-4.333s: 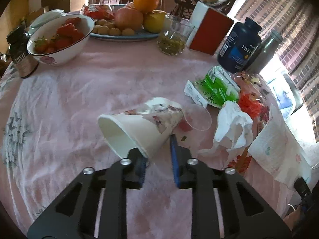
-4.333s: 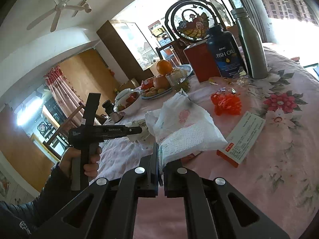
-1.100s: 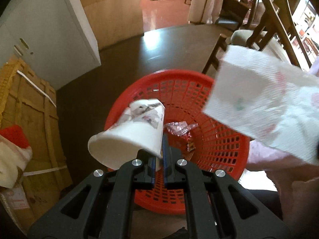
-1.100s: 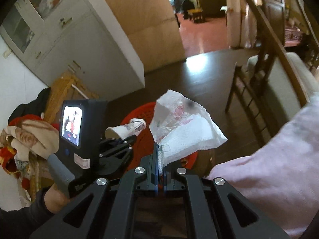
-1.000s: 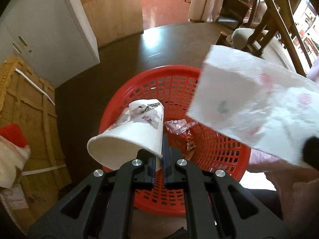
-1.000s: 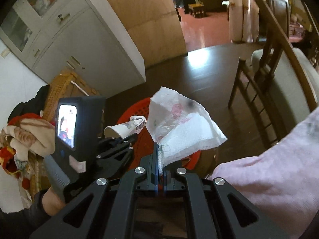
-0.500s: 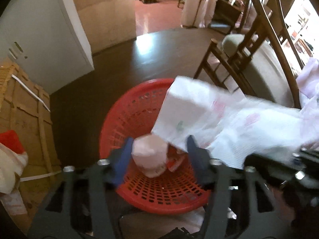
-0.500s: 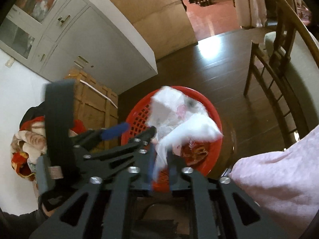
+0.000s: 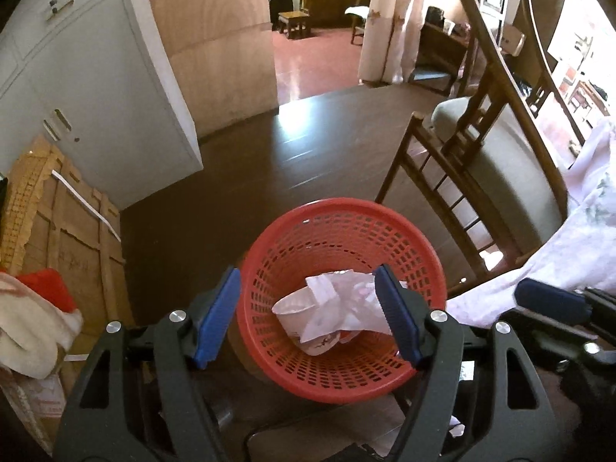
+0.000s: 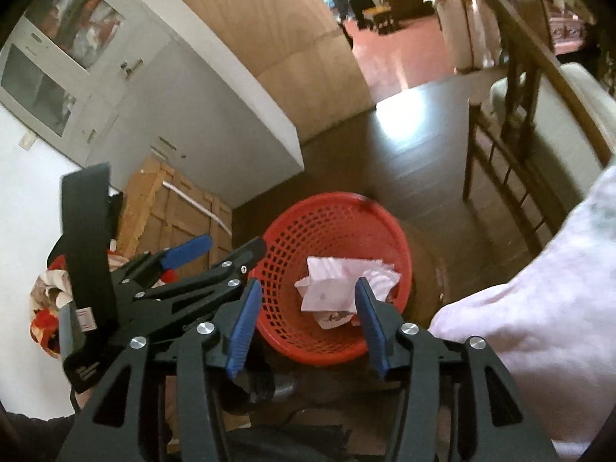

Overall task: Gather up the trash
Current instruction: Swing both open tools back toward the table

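The dark, glossy wooden floor (image 9: 246, 177) takes up most of the room below, with a tall grey-white cabinet (image 9: 96, 88) along the wall and a strapped cardboard box (image 9: 65, 238) standing just beside it. A wooden chair with a pale cushioned seat (image 9: 496, 169) stands near the pink floral tablecloth (image 9: 577, 246), which hangs down at the right edge.

On the floor between the box and the chair sits the round red plastic mesh basket (image 9: 331, 215). Both tools hang over it, side by side. The left gripper (image 9: 308, 315) has its blue-padded jaws spread wide with nothing between them, and the right gripper (image 10: 304, 317) is likewise wide apart and empty; in the right wrist view the left tool shows just beside it, at its left.

Down in the bottom of the basket lies the white paper cup with a printed pattern (image 9: 292, 308), tipped on its side, and the crumpled white paper napkin (image 9: 346, 296) rests on top of it, touching it.
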Motion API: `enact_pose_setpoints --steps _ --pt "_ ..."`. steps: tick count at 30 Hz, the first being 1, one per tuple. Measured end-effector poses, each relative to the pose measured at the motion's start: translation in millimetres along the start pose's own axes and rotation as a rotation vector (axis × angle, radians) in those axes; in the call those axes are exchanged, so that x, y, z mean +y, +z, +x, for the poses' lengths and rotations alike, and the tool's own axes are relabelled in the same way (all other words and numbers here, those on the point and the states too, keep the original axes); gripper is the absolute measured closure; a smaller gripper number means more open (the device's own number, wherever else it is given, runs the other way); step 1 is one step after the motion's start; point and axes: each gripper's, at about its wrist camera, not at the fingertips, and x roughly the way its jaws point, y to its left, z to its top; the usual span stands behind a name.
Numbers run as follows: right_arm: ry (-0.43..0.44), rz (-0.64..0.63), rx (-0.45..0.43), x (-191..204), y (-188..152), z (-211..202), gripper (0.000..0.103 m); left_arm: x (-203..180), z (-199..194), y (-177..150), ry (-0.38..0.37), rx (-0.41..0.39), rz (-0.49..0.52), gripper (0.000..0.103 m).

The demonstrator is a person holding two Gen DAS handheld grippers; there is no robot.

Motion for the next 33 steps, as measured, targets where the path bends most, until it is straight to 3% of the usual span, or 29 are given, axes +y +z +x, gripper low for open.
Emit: enact_pose_setpoints --steps 9,16,22,26,33 --pt "-0.042 -0.036 -0.232 6 -15 -102 0.043 -19 -58 6 -0.016 -0.107 0.042 0.032" --pt "-0.191 0.014 -0.449 -23 -63 -211 0.024 -80 -119 -4 -0.082 -0.226 0.166 0.028" --pt "-0.377 0.164 -0.600 -82 -132 -305 0.019 -159 -153 -17 -0.187 -0.278 0.310 0.025" --pt "-0.495 0.344 -0.682 -133 -196 -363 0.018 -229 -174 -32 -0.290 -0.304 0.424 0.023" --pt "-0.671 0.599 -0.759 -199 -298 -428 0.018 -337 -203 -64 -0.430 -0.324 0.588 0.021"
